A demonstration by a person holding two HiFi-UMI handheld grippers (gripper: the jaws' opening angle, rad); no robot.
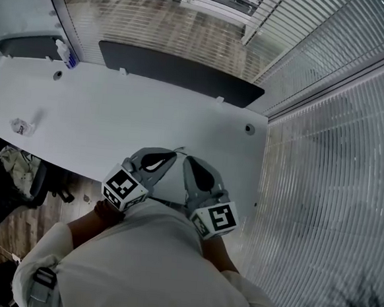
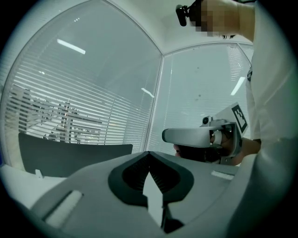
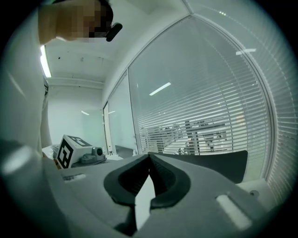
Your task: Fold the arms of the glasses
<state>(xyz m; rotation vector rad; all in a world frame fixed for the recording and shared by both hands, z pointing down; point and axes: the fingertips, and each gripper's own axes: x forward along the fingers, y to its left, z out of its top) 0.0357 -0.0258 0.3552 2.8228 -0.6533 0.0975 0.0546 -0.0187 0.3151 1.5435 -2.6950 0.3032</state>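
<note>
Left hand-held gripper (image 2: 149,155) and right (image 3: 149,157) closed

No words or numbers can be read anywhere. The cubes (image 1: 124,187) on the left gripper (image 1: 170,156) and right gripper (image 1: 188,161) bear only black-and-white square marker patterns.

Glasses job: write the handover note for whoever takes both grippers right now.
Left gripper: jaws together, nothing between them.
Right gripper: jaws together, nothing between them.
Both are held close to the person's body above the near edge of the white desk, with their tips near each other.
Glasses: I cannot make them out in any view. A small white item on the desk's left is too small to identify.
Done: cannot confirm any folding.
Left: find the glasses and check whether both arms are folded.
</note>
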